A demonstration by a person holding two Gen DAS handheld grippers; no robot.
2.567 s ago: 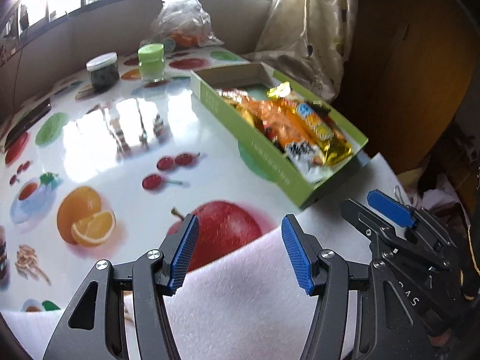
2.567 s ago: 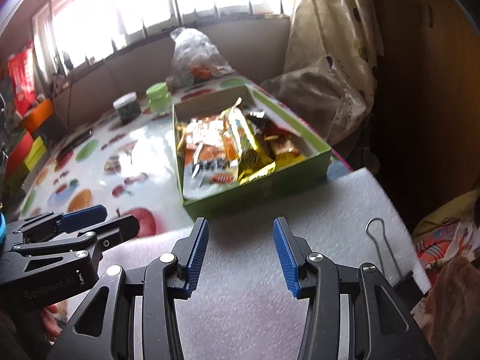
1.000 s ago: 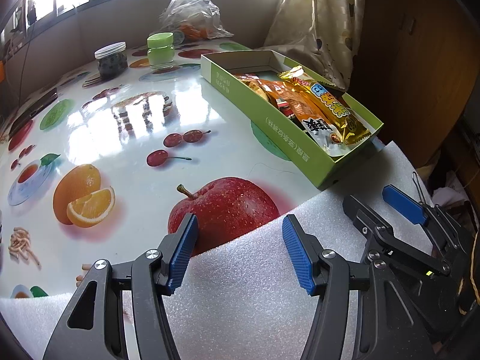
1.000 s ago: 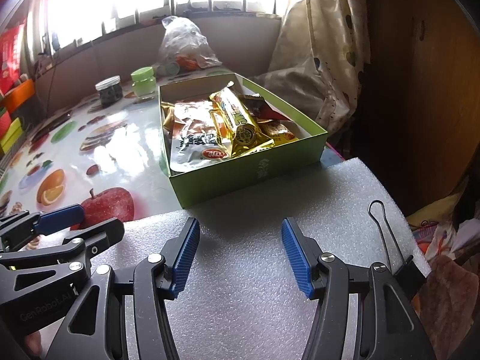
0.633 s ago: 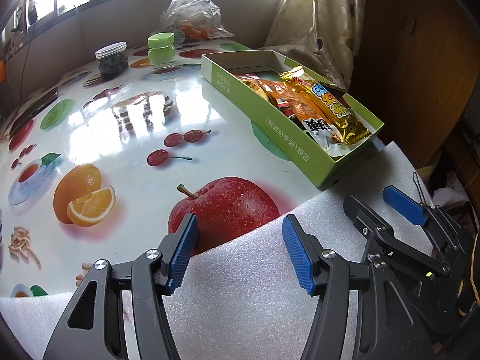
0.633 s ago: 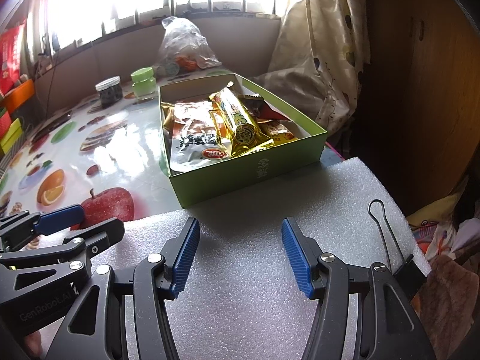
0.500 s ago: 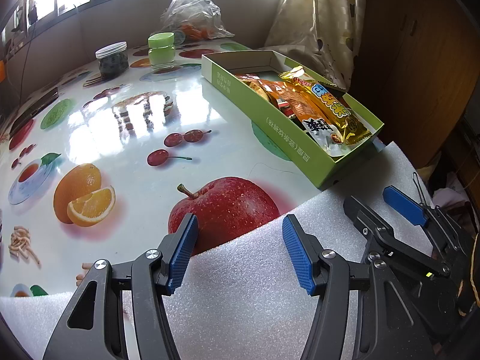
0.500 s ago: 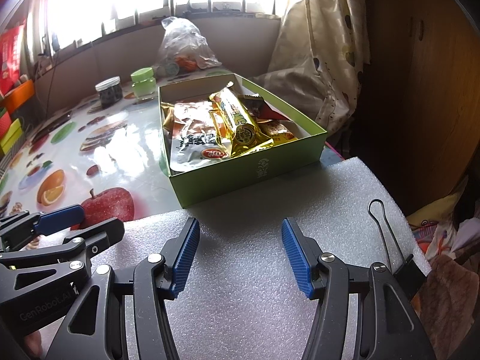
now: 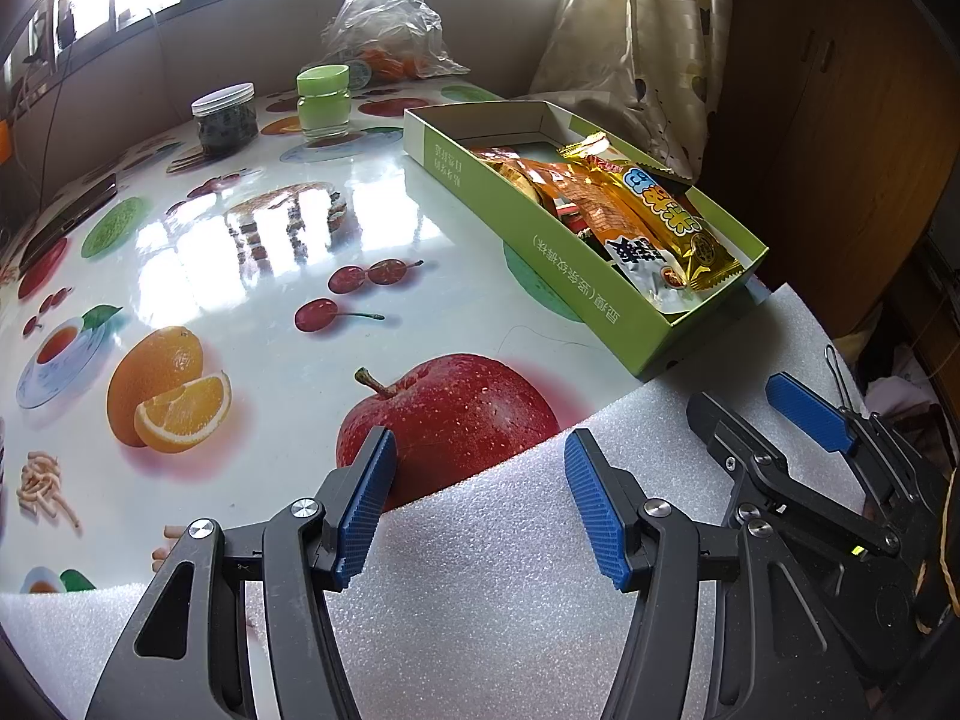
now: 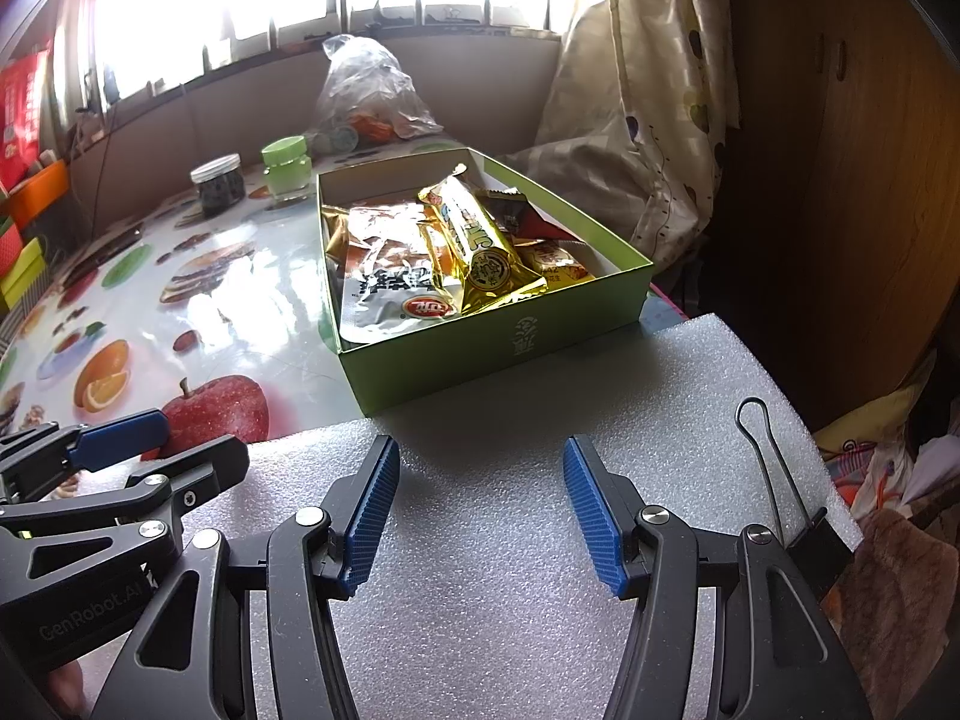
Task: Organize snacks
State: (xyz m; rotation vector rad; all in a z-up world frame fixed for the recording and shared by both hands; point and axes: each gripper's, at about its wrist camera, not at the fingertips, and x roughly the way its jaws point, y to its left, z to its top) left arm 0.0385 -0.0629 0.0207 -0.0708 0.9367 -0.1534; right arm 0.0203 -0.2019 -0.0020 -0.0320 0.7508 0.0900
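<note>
A green cardboard box (image 9: pixel 543 243) (image 10: pixel 480 354) sits on the fruit-print table, with several snack packets in it. A gold packet (image 10: pixel 480 246) (image 9: pixel 666 216) lies on top, beside a silver and orange pouch (image 10: pixel 390 276). My left gripper (image 9: pixel 480 474) hangs open over the white foam sheet (image 9: pixel 510 570), near the printed apple, nothing between its blue pads. My right gripper (image 10: pixel 480 480) is open too, above the foam (image 10: pixel 510 540) just in front of the box. Each gripper shows in the other's view: the right gripper (image 9: pixel 750 402) and the left gripper (image 10: pixel 174 438).
At the back stand a dark jar with a white lid (image 9: pixel 225 117), a green-lidded jar (image 9: pixel 324 99) and a clear plastic bag (image 9: pixel 387 24). A binder clip (image 10: pixel 780 492) grips the foam's right edge. A curtain (image 10: pixel 636 120) and wooden cabinet (image 10: pixel 840 180) border the right side.
Compared with the earliest frames, both grippers pulled back and rose slightly, so the box looks farther off. Over the last second nothing moved.
</note>
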